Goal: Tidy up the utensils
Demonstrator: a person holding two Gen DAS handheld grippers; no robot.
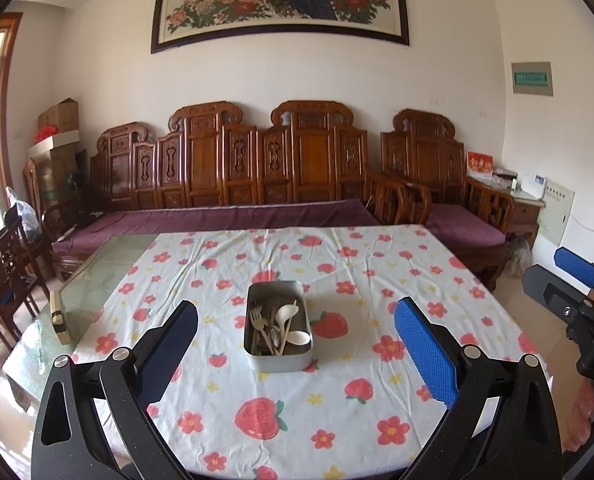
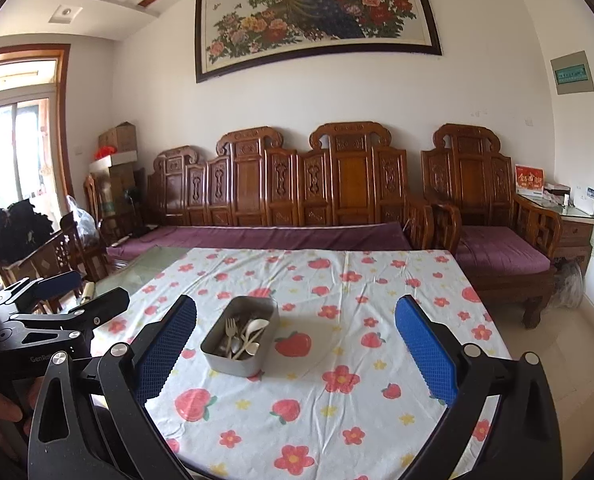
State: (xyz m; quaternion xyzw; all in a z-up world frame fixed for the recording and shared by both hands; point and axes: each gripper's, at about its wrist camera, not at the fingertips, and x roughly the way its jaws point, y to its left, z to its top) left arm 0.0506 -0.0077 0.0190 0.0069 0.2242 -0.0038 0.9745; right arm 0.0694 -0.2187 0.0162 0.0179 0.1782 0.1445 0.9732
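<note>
Metal tin mid-table holds forks and spoons; my left gripper and right gripper gape wide, empty.

Black linkage arms, silver screws, blue textured fingers throughout.

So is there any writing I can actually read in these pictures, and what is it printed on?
"GenRo", cut off: left gripper, on its black body.
"DA", cut off: right gripper, on its black body.
Painting: characters too small to read.
Green wall plaque: blurred.
Red card: gold characters, unreadable.
Tin of utensils: no writing visible.
</note>
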